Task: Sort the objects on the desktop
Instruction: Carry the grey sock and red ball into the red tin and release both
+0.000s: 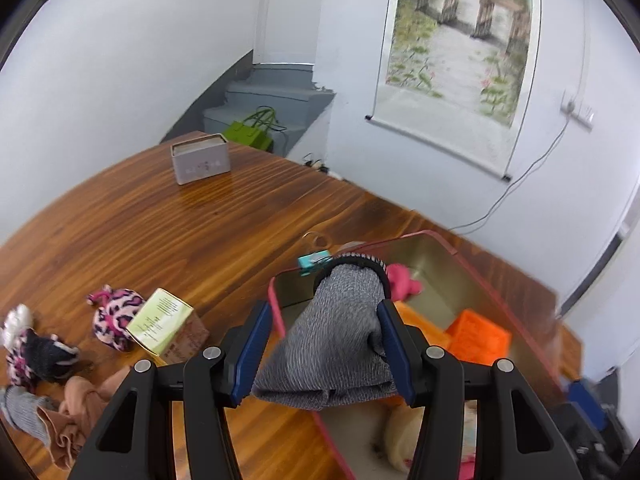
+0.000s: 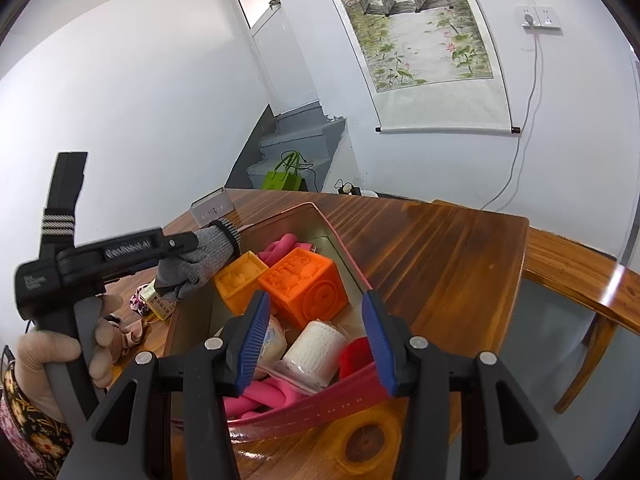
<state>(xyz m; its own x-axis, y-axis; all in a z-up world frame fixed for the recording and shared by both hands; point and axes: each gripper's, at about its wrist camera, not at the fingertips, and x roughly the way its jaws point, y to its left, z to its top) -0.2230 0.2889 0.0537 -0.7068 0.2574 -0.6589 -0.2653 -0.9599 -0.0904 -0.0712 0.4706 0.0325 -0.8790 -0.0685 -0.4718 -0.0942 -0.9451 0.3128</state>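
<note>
My left gripper (image 1: 322, 312) is shut on a grey sock (image 1: 340, 332) and holds it above the left rim of the pink-rimmed metal box (image 1: 436, 248). From the right wrist view the left gripper (image 2: 176, 256) and the grey sock (image 2: 204, 254) hang over the box's left edge (image 2: 188, 312). The box holds two orange cubes (image 2: 306, 286), pink rollers (image 2: 256, 398), a white roll (image 2: 316, 350) and a red item (image 2: 354, 356). My right gripper (image 2: 316, 316) is open and empty over the box's near end.
Left of the box on the wooden table (image 1: 180, 232) lie patterned socks (image 1: 116, 314), a green-white carton (image 1: 164, 326), tan and grey socks (image 1: 60, 416) and a teal clip (image 1: 314, 260). A white tin (image 1: 200, 158) stands at the far edge. A bench (image 2: 580, 276) stands right.
</note>
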